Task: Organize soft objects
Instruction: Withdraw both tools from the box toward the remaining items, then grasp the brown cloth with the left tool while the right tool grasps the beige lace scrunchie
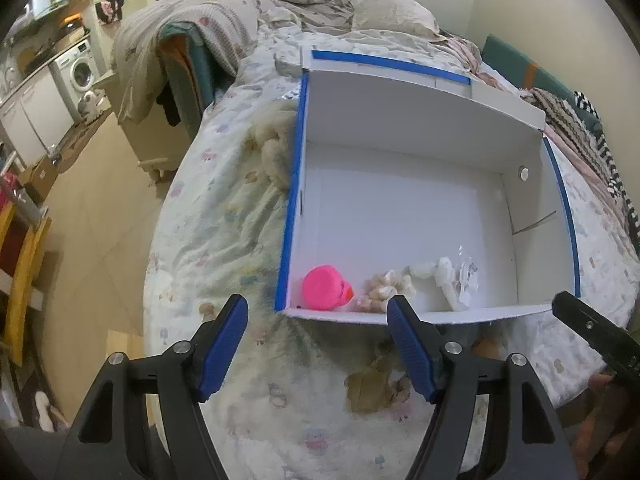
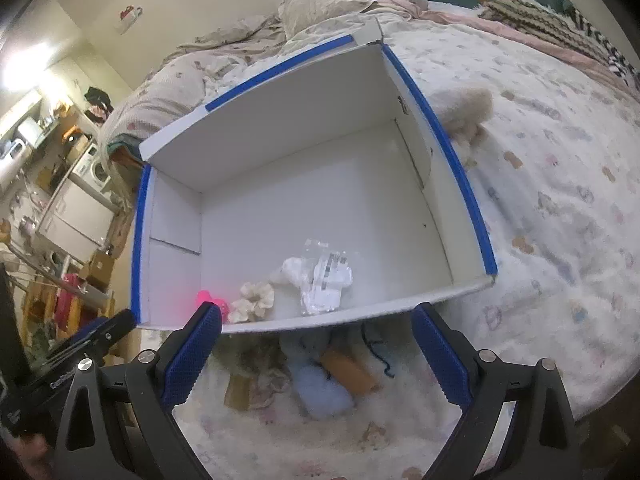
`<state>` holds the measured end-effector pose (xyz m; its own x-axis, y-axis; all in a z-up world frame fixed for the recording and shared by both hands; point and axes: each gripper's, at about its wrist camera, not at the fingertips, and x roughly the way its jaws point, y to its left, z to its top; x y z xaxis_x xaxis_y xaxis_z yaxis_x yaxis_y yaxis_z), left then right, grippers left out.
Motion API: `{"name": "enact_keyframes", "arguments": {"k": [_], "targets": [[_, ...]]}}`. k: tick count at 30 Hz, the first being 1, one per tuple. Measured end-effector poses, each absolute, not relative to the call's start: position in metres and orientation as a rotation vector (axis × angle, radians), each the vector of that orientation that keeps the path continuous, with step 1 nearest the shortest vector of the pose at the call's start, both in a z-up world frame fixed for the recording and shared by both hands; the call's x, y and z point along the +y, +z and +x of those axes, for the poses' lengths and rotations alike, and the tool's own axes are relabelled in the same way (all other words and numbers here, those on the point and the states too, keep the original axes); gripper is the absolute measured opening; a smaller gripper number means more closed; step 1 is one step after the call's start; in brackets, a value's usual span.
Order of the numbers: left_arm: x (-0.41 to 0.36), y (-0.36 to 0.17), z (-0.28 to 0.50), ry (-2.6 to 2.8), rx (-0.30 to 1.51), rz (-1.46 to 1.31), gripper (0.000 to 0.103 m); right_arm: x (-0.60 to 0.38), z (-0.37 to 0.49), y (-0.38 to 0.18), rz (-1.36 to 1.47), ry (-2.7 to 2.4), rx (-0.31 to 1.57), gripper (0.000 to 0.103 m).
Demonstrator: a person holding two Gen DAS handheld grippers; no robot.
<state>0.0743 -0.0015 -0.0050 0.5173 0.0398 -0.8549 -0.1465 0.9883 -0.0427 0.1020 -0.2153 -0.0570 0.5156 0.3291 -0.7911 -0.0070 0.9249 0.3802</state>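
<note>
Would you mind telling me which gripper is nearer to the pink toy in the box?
Left. The left gripper hovers open just outside the box wall beside the pink toy; the right gripper sits further along that wall.

Pink toy half behind gripper fingers

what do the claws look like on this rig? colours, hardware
Both alike: left claw and right claw have black plastic arms with triangular cut-outs, silver round pivot bolts, and blue ribbed rubber finger pads. No cables or sleeves visible.
</note>
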Motion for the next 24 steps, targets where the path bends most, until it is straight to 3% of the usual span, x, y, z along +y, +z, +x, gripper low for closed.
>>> {"name": "enact_keyframes", "arguments": {"k": [14, 24], "targets": [[0.017, -0.023, 0.051, 0.155, 1.065, -0.145, 0.069, -0.224, 0.085, -0.067, 0.352, 0.163, 1.046, 0.102], [0.021, -0.061, 0.06, 0.157, 1.191, -0.195, 0.069, -0.209, 0.093, -0.081, 0.351, 0.195, 1.119, 0.102]]}}
